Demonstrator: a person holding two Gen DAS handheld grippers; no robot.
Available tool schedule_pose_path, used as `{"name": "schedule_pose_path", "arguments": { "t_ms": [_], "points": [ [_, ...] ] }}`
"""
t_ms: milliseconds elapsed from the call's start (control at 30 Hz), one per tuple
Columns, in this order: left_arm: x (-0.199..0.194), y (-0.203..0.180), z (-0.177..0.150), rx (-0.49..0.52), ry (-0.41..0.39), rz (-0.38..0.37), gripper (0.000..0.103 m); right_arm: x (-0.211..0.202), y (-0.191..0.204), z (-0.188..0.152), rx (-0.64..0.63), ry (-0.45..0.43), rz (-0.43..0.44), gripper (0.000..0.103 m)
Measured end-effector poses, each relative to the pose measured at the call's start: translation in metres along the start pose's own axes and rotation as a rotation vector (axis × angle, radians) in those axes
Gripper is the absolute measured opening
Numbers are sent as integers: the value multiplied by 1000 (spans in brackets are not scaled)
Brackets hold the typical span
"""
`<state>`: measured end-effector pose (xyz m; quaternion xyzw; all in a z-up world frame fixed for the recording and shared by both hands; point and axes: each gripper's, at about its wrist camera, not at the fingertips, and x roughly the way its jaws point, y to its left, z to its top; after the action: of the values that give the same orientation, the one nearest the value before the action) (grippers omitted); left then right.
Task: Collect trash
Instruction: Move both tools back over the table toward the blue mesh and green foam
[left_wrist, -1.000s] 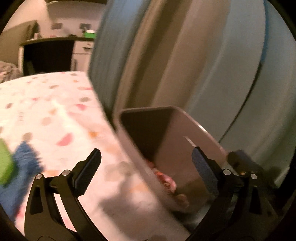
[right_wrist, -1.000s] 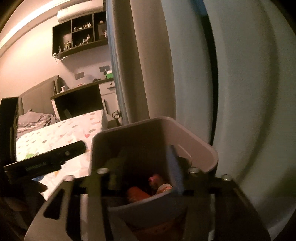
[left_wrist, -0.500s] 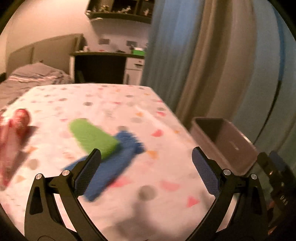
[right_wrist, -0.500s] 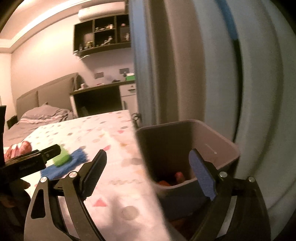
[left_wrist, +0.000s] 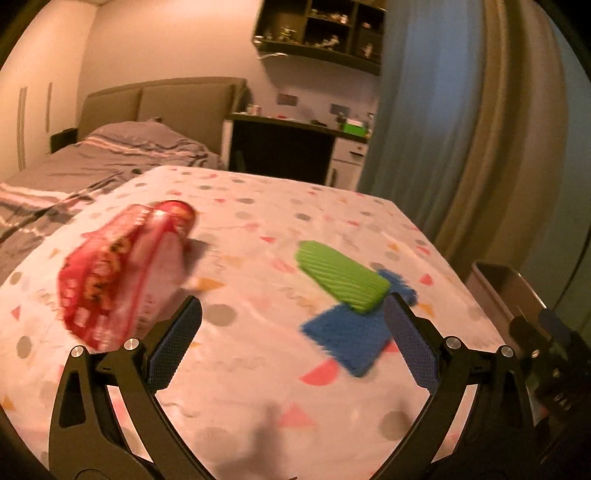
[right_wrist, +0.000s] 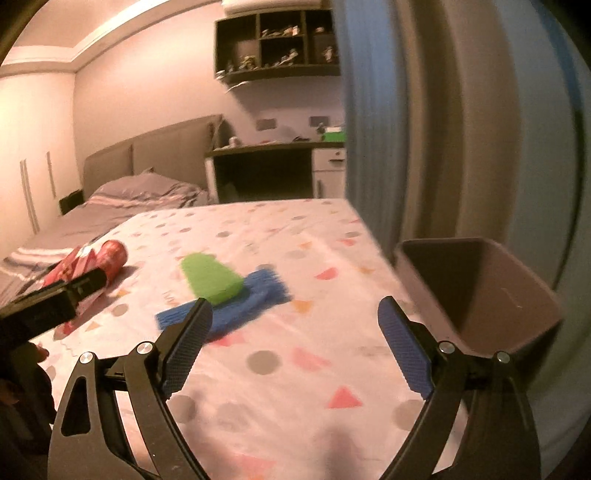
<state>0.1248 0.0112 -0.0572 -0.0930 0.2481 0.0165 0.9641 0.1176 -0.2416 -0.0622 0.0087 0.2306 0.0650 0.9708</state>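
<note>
2 grippers hung over a table covered in a spotted cloth, each with jaws spread wide and nothing between them. Ahead and left of the left gripper lay 1 red snack wrapper; ahead and right of it lay 1 green sponge resting on 1 blue cloth. The right gripper faced the same 3 items, all off to its left. 1 grey bin stood just right of that gripper, past the table's right edge. Bare cloth lay open between and directly ahead of both pairs of fingers.
</note>
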Motion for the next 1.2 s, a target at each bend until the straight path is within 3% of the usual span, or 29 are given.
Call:
{"name": "schedule_pose_path", "arguments": {
  "t_ms": [433,733,933,1067,1167,1200],
  "points": [
    [-12,46,10,-73,-45,62,97,91,57,-1,-122,204,61,88],
    [-6,58,12,-100,-41,63,97,135,69,-1,-170,353,38,86],
    [-1,60,9,-105,-24,57,97,149,70,-10,-174,445,74,81],
    [0,60,9,-105,-21,54,97,146,73,-11,-186,444,126,63],
    [1,59,9,-102,-14,52,97,141,79,-12,-216,438,172,41],
    [2,59,8,-100,-13,49,97,140,80,-12,-214,441,198,28]
  ]
}}
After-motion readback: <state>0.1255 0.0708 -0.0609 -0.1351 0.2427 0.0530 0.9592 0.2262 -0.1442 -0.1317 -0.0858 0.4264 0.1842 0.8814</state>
